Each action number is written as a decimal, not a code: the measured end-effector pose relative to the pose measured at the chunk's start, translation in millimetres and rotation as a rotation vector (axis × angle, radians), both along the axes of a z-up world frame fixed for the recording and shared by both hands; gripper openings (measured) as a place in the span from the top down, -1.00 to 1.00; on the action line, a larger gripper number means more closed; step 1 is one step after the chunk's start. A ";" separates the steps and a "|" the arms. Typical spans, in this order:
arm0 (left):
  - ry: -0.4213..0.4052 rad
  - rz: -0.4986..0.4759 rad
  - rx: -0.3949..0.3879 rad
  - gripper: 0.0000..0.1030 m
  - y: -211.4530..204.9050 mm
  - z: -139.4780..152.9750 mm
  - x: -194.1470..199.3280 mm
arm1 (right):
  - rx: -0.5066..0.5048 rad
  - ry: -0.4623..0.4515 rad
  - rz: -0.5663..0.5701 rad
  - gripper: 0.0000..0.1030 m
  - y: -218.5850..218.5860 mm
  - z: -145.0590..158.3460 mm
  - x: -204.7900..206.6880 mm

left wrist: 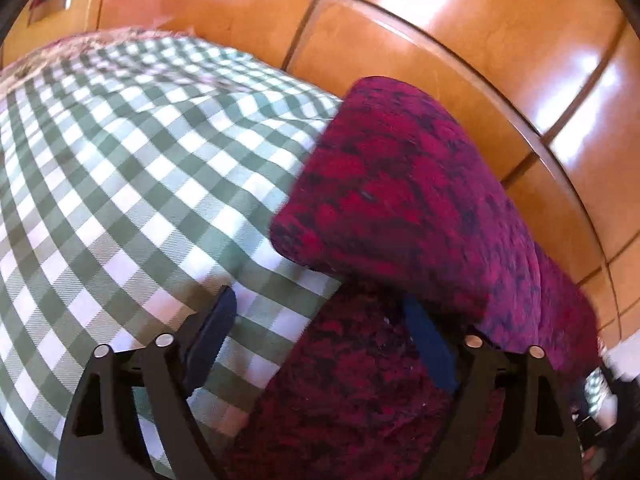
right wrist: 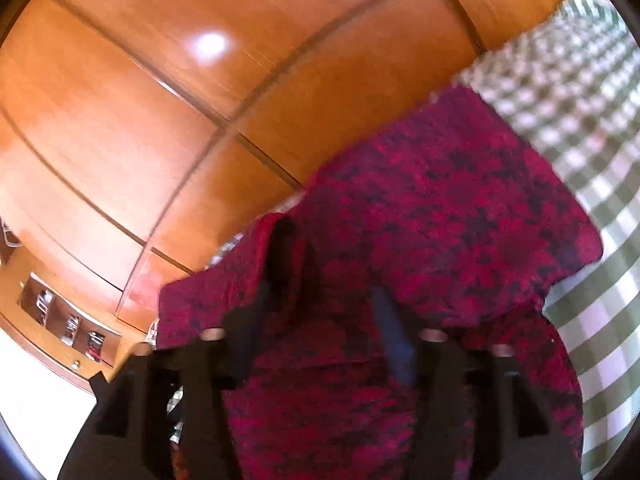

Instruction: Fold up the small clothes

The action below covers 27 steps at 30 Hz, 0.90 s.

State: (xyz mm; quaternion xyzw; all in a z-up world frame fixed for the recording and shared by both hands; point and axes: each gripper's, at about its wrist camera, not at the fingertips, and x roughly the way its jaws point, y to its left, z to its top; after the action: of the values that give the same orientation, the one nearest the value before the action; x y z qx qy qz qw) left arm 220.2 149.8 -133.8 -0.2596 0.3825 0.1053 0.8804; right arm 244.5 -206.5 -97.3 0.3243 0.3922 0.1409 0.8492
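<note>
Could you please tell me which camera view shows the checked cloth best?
The left wrist view: the checked cloth fills its left half, sharp. The right wrist view shows only a blurred strip at the right edge beside the red garment.

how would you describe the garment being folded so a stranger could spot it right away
Find the green-and-white checked cloth in front of the orange wooden panels. On its edge nearest the panels lies the fuzzy garment, partly doubled over. It alone is crimson with dark mottling.

Both wrist views look down, close, sharing the red garment (left wrist: 400,184) and checked cloth (left wrist: 120,160)
</note>
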 end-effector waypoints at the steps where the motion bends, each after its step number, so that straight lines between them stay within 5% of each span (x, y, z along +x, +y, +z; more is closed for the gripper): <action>1: -0.001 -0.002 0.006 -0.64 -0.9 0.6 -0.8 | -0.008 -0.007 0.026 -0.17 9.0 2.4 4.8; 8: -0.039 0.009 -0.043 -0.64 4.7 -0.1 -6.3 | 0.131 0.052 -0.063 -0.16 6.9 -6.0 24.7; 13: -0.042 0.005 -0.046 -0.68 3.9 -1.5 -5.9 | 0.285 0.065 -0.095 -0.50 -9.9 -16.9 21.3; 17: -0.028 -0.001 -0.024 -0.70 -0.6 -1.4 -3.2 | 0.221 0.107 0.010 -0.54 5.0 -19.8 32.1; 18: -0.030 -0.001 -0.026 -0.70 -0.3 -1.5 -3.2 | 0.193 0.109 0.041 -0.46 13.0 -19.8 34.8; 21: -0.036 0.000 -0.035 -0.70 1.1 -1.5 -4.1 | -0.024 0.092 0.121 0.61 45.9 -9.9 46.3; 27: 0.017 0.019 -0.020 -0.63 5.2 3.4 8.9 | -0.151 -0.012 0.017 0.72 23.9 15.0 41.5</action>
State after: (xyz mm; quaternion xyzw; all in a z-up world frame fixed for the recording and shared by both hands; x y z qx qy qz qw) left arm 229.1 155.0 -130.4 -0.2711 0.3884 0.1119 0.8736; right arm 286.0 -182.6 -82.3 0.2550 0.3996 0.1199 0.8723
